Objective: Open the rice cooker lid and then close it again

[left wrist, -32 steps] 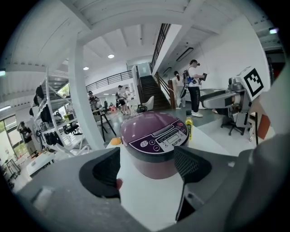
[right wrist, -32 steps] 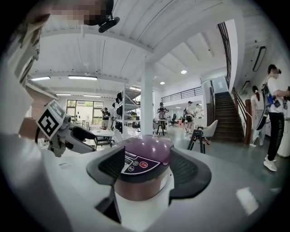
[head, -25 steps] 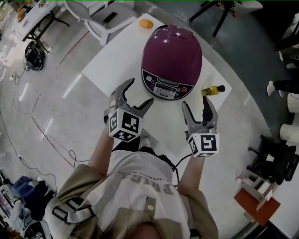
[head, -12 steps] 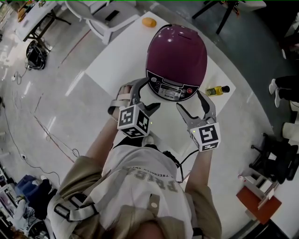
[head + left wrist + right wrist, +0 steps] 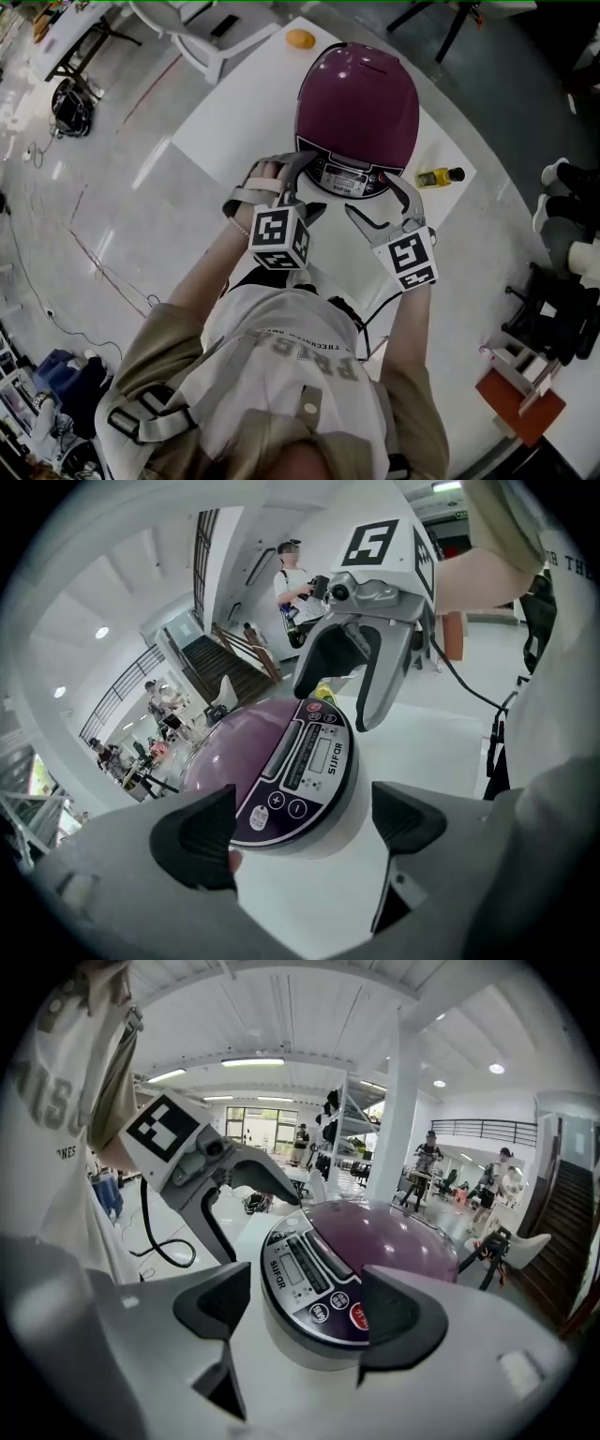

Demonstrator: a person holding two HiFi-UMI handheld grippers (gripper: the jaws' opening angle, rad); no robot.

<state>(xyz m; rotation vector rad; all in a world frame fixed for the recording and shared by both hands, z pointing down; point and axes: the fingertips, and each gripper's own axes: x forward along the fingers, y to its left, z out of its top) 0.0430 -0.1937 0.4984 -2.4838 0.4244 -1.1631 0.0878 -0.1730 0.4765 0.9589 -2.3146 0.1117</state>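
Observation:
The purple rice cooker (image 5: 358, 103) stands on the white table (image 5: 230, 127) with its lid down and its control panel (image 5: 349, 176) facing me. My left gripper (image 5: 300, 187) is open just in front of the panel's left side. My right gripper (image 5: 382, 202) is open at the panel's right side. In the left gripper view the cooker's front (image 5: 300, 771) lies beyond the spread jaws of that gripper (image 5: 300, 832), apart from both pads. In the right gripper view the panel (image 5: 314, 1283) shows between the open jaws of the right gripper (image 5: 305, 1316), with no pad touching it.
A small yellow bottle (image 5: 439, 176) lies on the table right of the cooker. An orange object (image 5: 300, 38) sits at the far corner. A white chair (image 5: 211, 28) stands behind the table. People are in the background of both gripper views.
Both grippers have moved forward and down to the cooker's front panel and rolled. Their jaws stand a little wider than a second ago.

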